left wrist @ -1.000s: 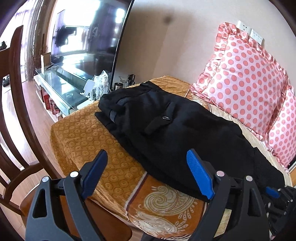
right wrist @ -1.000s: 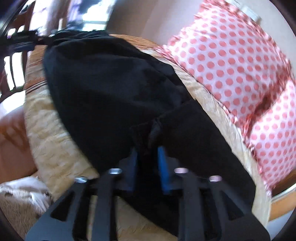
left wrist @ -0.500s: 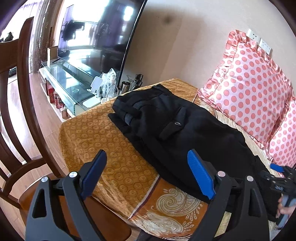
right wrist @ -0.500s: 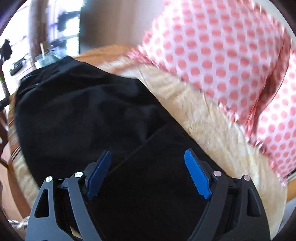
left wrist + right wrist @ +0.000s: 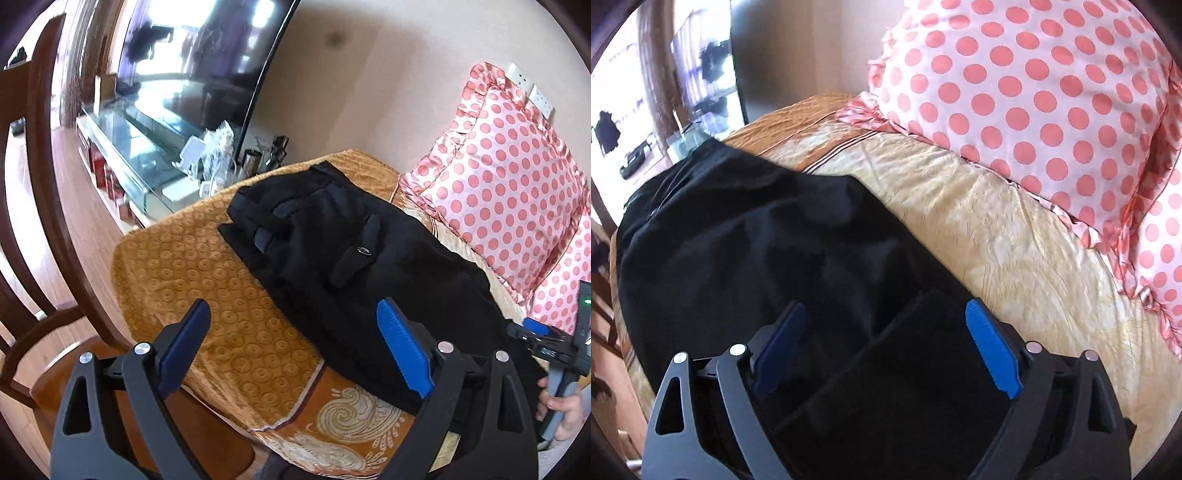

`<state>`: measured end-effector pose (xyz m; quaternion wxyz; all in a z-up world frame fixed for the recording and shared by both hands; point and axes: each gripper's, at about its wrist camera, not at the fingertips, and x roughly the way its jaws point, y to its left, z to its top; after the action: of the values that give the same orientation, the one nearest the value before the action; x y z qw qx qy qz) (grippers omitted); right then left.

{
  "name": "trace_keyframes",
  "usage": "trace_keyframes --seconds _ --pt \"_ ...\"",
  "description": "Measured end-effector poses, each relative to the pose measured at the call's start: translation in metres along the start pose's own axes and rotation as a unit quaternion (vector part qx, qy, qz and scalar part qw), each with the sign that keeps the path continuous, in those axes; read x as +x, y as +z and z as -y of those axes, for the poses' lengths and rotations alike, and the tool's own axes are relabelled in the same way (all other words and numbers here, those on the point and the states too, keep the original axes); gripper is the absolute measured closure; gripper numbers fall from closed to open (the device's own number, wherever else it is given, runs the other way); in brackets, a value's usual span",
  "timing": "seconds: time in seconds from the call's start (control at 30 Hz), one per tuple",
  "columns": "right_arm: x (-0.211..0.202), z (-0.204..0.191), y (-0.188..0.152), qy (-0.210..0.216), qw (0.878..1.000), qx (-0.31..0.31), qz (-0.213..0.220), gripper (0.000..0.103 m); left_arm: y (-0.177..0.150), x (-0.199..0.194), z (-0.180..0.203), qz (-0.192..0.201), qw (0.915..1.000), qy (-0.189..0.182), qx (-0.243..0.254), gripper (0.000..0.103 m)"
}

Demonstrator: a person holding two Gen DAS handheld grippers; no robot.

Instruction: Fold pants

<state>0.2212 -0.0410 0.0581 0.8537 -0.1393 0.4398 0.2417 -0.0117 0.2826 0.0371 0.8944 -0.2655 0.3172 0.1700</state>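
Black pants [image 5: 343,258] lie folded over on the orange-and-cream bed cover [image 5: 207,273], waistband toward the far end, a buttoned pocket flap on top. My left gripper [image 5: 295,354] is open and empty, held above the bed's near edge beside the pants. My right gripper [image 5: 886,350] is open, just above the leg end of the pants [image 5: 768,266], with a folded layer edge between its blue pads; it holds nothing. The right gripper also shows at the right edge of the left wrist view [image 5: 546,339].
Pink polka-dot pillows [image 5: 513,177] [image 5: 1034,85] lean against the wall behind the pants. A dark wooden chair [image 5: 40,206] stands left of the bed. A TV [image 5: 199,59] and a glass stand with clutter [image 5: 155,155] are beyond the bed's far end.
My right gripper was shut on the pants fabric a second ago; it has opened, let go and drawn back. The left gripper has pulled back slightly, still open.
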Motion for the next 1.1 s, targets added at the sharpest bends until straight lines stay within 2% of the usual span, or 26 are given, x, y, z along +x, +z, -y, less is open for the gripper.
trace_keyframes --seconds 0.17,0.33,0.47,0.63,0.73,0.93,1.0,1.1 --pt "0.022 0.014 0.021 0.002 1.0 0.022 0.0 0.012 0.008 0.004 -0.001 -0.012 0.9996 -0.018 -0.017 0.012" --pt "0.03 0.03 0.017 0.003 0.999 0.045 0.008 0.006 0.021 0.015 -0.003 -0.038 0.9987 -0.026 -0.021 0.012" --pt "0.035 0.039 0.017 0.0 0.998 0.061 0.008 0.006 0.034 0.032 -0.013 -0.07 0.9954 -0.036 -0.055 0.012" --pt "0.038 0.041 0.019 0.001 0.998 0.062 0.01 0.006 0.042 0.044 -0.018 -0.094 0.992 -0.025 -0.08 0.012" --pt "0.04 0.041 0.019 -0.003 0.998 0.059 0.013 0.006 0.042 0.048 -0.015 -0.106 0.9889 -0.051 -0.09 0.012" --pt "0.042 0.046 0.018 -0.003 0.997 0.071 0.019 0.006 0.04 0.053 0.004 -0.12 0.9894 -0.043 -0.07 0.012" --pt "0.042 0.048 0.018 -0.008 0.997 0.073 0.021 0.006 0.039 0.054 0.008 -0.126 0.9878 -0.054 -0.073 0.012" --pt "0.042 0.053 0.018 -0.008 0.996 0.084 0.024 0.006 0.041 0.056 0.01 -0.127 0.988 -0.049 -0.073 0.012"
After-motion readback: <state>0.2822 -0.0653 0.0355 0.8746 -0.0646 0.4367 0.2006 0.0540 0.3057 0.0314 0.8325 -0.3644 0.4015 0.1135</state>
